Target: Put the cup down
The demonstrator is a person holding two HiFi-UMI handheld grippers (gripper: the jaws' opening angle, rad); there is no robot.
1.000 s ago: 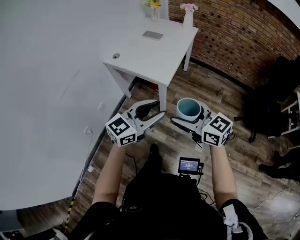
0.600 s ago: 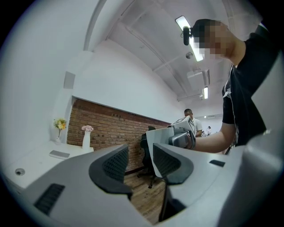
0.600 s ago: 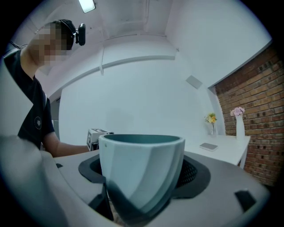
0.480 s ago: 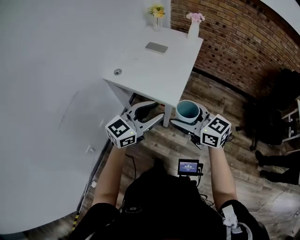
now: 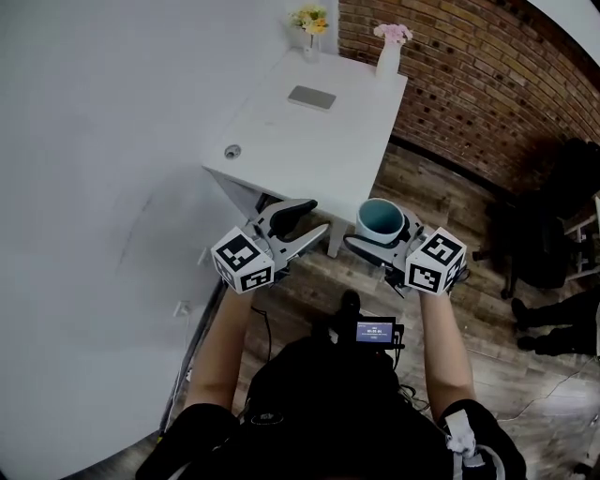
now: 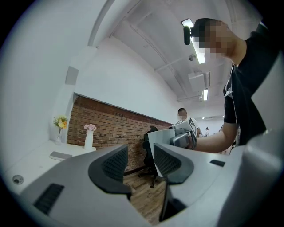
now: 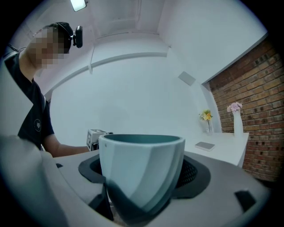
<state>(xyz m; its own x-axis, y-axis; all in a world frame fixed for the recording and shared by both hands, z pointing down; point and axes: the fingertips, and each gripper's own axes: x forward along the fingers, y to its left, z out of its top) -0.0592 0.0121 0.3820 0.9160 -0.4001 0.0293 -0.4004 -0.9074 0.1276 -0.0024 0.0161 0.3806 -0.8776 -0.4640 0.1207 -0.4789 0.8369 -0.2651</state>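
A pale teal cup (image 5: 379, 220) (image 7: 141, 170) stands upright between the jaws of my right gripper (image 5: 380, 236), which is shut on it. I hold it in the air over the wooden floor, just in front of the near edge of the white table (image 5: 309, 131). My left gripper (image 5: 298, 223) (image 6: 135, 163) hovers level with it to the left. Its jaws stand a little apart with nothing between them. In the right gripper view the cup fills the space between the dark pads (image 7: 191, 173).
On the white table lie a grey flat device (image 5: 312, 97), a small round fitting (image 5: 232, 151), a vase of yellow flowers (image 5: 309, 21) and a white vase with pink flowers (image 5: 388, 49). A brick wall (image 5: 487, 84) runs behind. A black office chair (image 5: 544, 234) stands at right.
The table has drawn nearer and lower in the head view as I step toward it. Both grippers keep their pose, and the cup stays held.
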